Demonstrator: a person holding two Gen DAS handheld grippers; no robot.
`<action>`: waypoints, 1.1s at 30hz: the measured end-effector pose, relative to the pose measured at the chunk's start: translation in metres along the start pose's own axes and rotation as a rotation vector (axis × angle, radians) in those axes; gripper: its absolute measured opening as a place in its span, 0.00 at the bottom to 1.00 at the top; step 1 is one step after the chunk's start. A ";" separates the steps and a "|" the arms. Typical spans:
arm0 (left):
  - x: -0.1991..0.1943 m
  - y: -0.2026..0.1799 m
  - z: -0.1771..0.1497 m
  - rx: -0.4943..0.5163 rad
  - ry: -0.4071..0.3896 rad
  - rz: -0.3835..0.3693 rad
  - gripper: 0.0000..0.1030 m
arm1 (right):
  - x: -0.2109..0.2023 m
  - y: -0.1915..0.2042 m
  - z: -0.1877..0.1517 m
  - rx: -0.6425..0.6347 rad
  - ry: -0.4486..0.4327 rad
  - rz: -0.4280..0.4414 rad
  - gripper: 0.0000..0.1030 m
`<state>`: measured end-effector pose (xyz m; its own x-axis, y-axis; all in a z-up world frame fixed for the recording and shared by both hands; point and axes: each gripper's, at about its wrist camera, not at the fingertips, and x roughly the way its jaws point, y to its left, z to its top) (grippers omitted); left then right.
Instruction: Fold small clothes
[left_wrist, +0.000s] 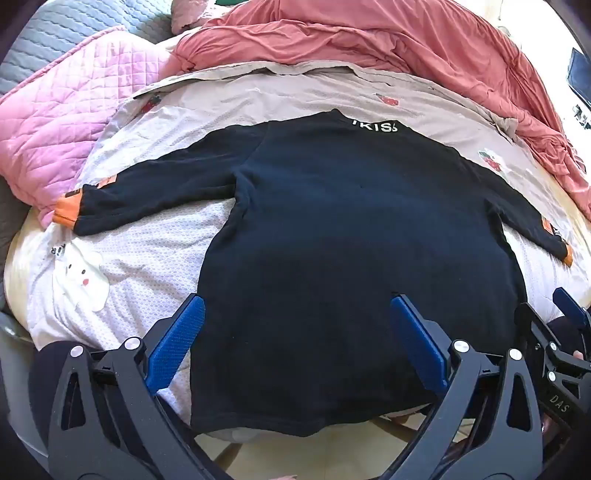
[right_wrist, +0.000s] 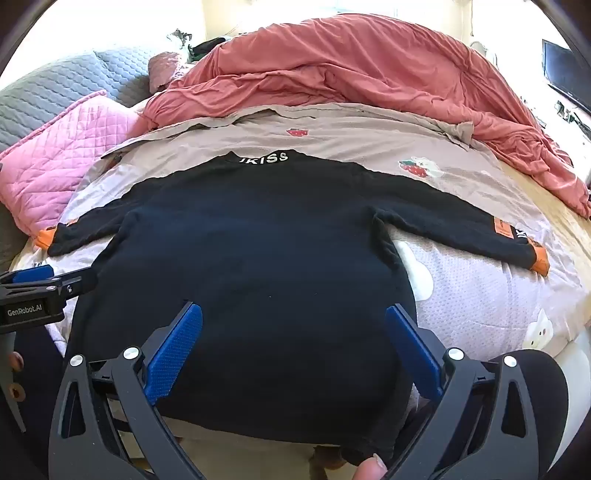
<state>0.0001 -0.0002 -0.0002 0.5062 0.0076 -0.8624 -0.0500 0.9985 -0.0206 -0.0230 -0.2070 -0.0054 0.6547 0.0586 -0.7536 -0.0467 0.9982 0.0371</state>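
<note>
A small dark navy long-sleeved shirt (left_wrist: 332, 229) (right_wrist: 251, 258) lies flat on the bed, back up, with white letters at the collar and orange cuffs (left_wrist: 66, 210) (right_wrist: 540, 260) on both spread sleeves. Its hem hangs over the near bed edge. My left gripper (left_wrist: 297, 306) hovers open above the hem's left part, blue pads wide apart with nothing between them. My right gripper (right_wrist: 293, 314) stands open over the hem's right part, also empty. The right gripper shows at the right edge of the left wrist view, and the left gripper at the left edge of the right wrist view.
The shirt rests on a white and beige sheet (left_wrist: 147, 258) (right_wrist: 480, 295) with strawberry and bear prints. A coral duvet (left_wrist: 369, 40) (right_wrist: 369, 62) is bunched at the back, a pink quilted pillow (left_wrist: 62, 122) (right_wrist: 55, 155) at the left. A fingertip (right_wrist: 369, 470) shows at the bottom.
</note>
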 end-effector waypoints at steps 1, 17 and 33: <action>0.000 0.000 0.000 -0.001 -0.001 0.000 0.92 | 0.000 0.000 0.000 0.000 0.001 -0.003 0.96; 0.001 -0.010 -0.003 0.010 -0.003 0.002 0.92 | -0.002 0.002 0.001 -0.007 -0.001 0.003 0.96; -0.001 -0.009 -0.002 0.018 -0.001 -0.008 0.92 | -0.001 0.003 -0.001 -0.011 0.001 0.004 0.96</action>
<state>-0.0015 -0.0088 -0.0005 0.5077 0.0001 -0.8615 -0.0307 0.9994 -0.0180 -0.0239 -0.2038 -0.0052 0.6537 0.0630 -0.7541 -0.0578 0.9978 0.0332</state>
